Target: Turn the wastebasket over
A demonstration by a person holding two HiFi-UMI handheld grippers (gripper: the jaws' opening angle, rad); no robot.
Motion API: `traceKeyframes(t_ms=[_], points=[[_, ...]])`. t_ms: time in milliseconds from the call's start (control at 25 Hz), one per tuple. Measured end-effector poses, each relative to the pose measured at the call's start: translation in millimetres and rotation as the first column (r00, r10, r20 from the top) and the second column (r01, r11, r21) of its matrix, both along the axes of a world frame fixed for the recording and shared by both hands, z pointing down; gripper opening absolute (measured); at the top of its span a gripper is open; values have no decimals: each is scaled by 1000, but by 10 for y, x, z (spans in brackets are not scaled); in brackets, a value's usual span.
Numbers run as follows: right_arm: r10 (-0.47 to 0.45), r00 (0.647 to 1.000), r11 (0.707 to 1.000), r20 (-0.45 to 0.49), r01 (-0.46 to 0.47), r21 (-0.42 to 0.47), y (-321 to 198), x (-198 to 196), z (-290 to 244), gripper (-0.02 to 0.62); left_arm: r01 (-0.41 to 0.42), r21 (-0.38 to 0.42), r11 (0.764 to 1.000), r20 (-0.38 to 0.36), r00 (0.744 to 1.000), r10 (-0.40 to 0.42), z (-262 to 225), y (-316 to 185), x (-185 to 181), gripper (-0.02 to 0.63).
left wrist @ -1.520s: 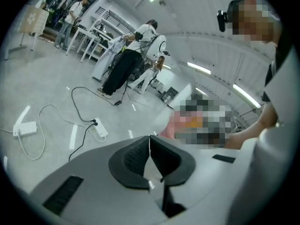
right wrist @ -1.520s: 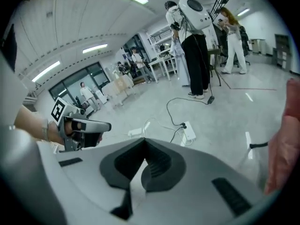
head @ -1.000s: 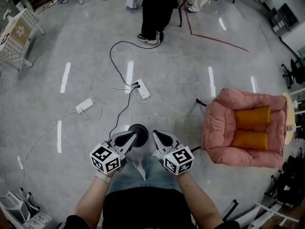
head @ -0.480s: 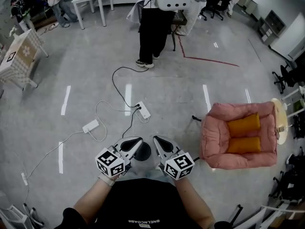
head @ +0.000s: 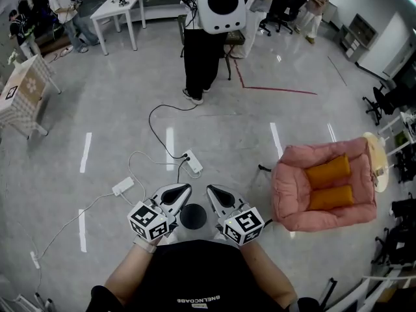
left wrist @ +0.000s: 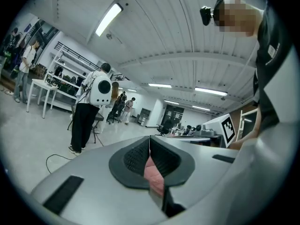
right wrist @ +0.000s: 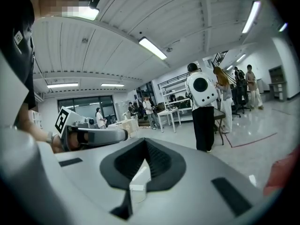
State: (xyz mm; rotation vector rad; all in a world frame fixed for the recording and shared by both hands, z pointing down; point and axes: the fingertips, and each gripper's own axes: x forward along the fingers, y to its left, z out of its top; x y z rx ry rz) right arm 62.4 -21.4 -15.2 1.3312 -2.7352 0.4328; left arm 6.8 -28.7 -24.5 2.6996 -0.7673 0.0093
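Left tool (head: 177,192) and right tool (head: 218,195) were both seen shut and empty; wastebasket (head: 192,217), probably, was spotted low between them, equally near.

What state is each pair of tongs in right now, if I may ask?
Left tongs: closed; contents cannot be told.
Right tongs: closed; contents cannot be told.

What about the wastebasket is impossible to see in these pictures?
- Head view: only a dark round part of the wastebasket shows; the left gripper, the right gripper and the person's torso hide its sides, so upright or overturned is unclear.
- Both gripper views: it is out of frame.
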Motion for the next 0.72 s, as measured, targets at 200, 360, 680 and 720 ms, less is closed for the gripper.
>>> traceKeyframes(t_ms=[200,360,680,720], points=[[6,1000,1000,-13,-6,7,-31,12,-24,9,-15,36,999,6,1000,15,-80,-13,67,15],[14,1000,1000,-20,-13,10,-14,39,-22,9,-12,44,999,8,1000,12,-101,-15,58,15],[42,999,999,-9,-42,5,62,156,-75,9,0,54,999,9,1000,0,-213,14,27,17],[44,999,999,-11,-44,5,83,167,-73,9,-1,55,998,9,1000,0,-222,32,34,17]])
